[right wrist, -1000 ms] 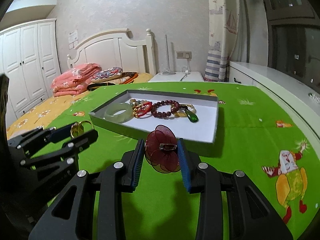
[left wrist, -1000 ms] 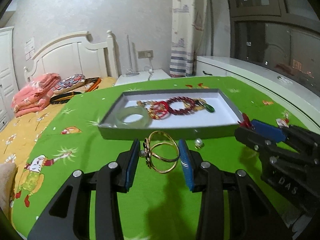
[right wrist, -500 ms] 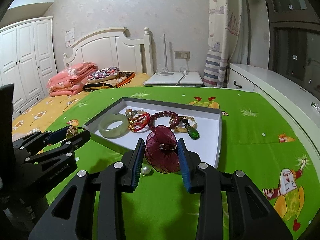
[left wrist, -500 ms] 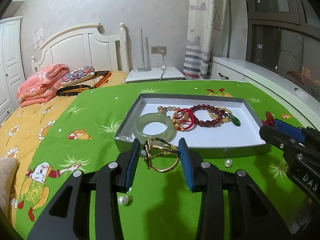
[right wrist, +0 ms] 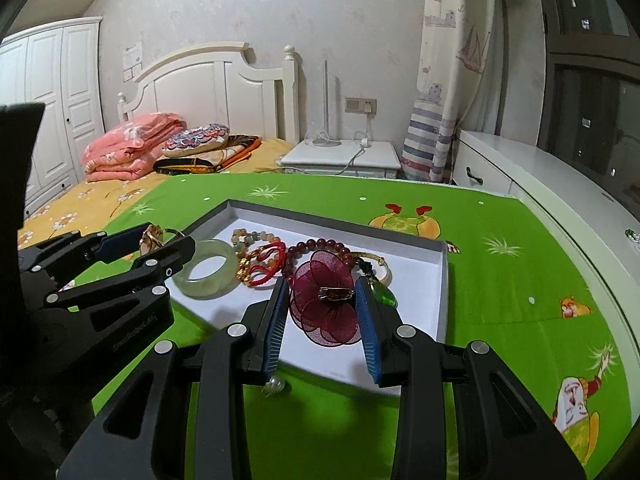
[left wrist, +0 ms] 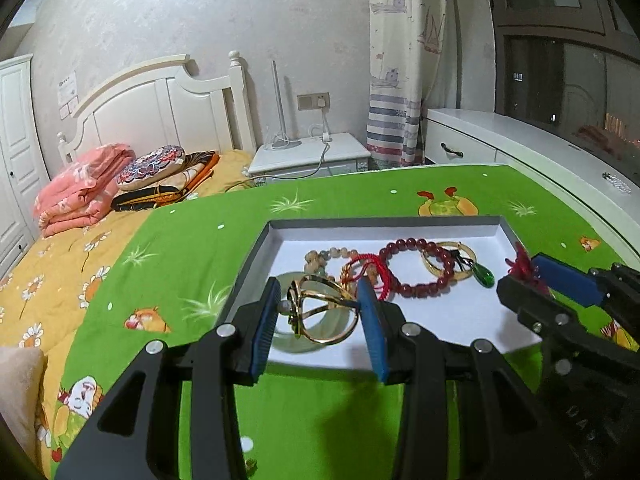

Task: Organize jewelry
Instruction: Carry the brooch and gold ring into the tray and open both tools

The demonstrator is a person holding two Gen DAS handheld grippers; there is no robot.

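My left gripper [left wrist: 320, 312] is shut on a gold bangle [left wrist: 320, 312], held above the near left part of the grey tray [left wrist: 384, 222], over the pale jade bangle [left wrist: 298, 342]. My right gripper [right wrist: 322, 306] is shut on a dark red mesh flower brooch [right wrist: 324, 304], hovering over the tray [right wrist: 444, 280] near its front right. Inside the tray lie the jade bangle [right wrist: 208, 272], a red cord bracelet [right wrist: 266, 266], a dark red bead bracelet [left wrist: 416, 266], a gold bracelet [left wrist: 452, 256] and a green drop pendant [left wrist: 484, 276].
The tray rests on a green cartoon-print cloth [right wrist: 500, 260]. A loose pearl [right wrist: 274, 384] lies on the cloth before the tray's front wall; another pearl [left wrist: 246, 444] lies near the left gripper's base. A bed with pillows [left wrist: 152, 168] is left, a nightstand [left wrist: 308, 154] behind.
Both grippers have moved forward from in front of the tray to above it, each carrying its piece. The tray now appears closer and lower in both views.
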